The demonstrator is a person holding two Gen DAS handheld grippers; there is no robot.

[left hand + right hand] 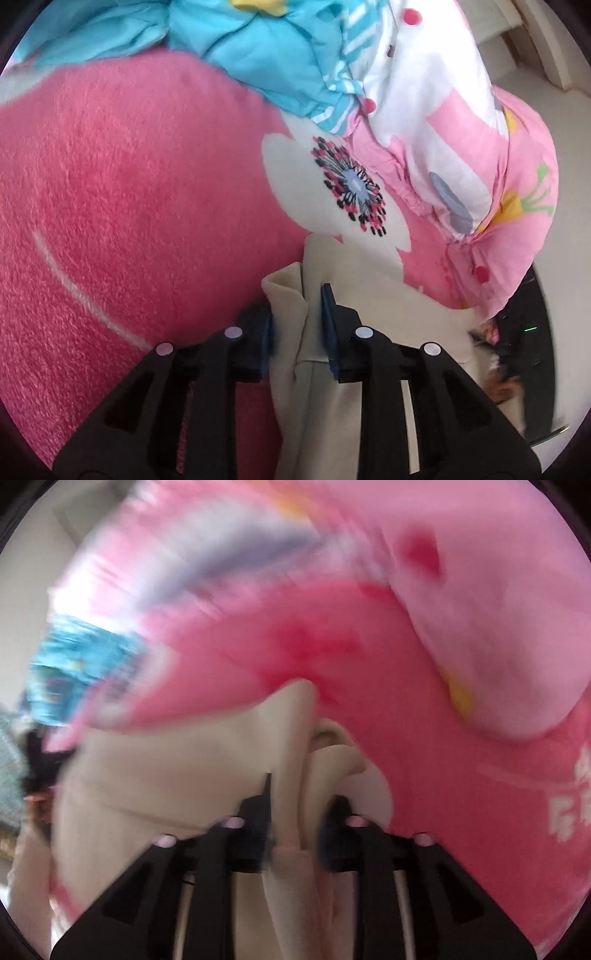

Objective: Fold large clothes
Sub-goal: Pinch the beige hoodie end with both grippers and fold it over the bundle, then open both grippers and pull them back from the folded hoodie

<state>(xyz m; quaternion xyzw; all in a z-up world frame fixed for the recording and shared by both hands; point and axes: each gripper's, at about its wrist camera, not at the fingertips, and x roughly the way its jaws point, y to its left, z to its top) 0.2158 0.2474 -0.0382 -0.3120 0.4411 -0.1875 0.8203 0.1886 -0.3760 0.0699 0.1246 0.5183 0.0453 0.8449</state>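
Both claws pinching a cream garment over a pink fleece blanket.
Left wrist view: the left claw (297, 317) grips the cream garment (332, 387), near a pink fleece blanket (129, 184); a floral quilt (424, 129) lies far right. Right wrist view, blurred: the right claw (299, 812) pinches bunched cream garment (166, 775).

This looks like a bedroom in a home: a fuzzy pink blanket (129, 192) with a big white flower print (332, 199) covers the surface underneath. Heaped on it are a rumpled pink-and-white floral quilt (461, 155) and a bright blue one (258, 48), with a plain pale wall (569, 221) behind.
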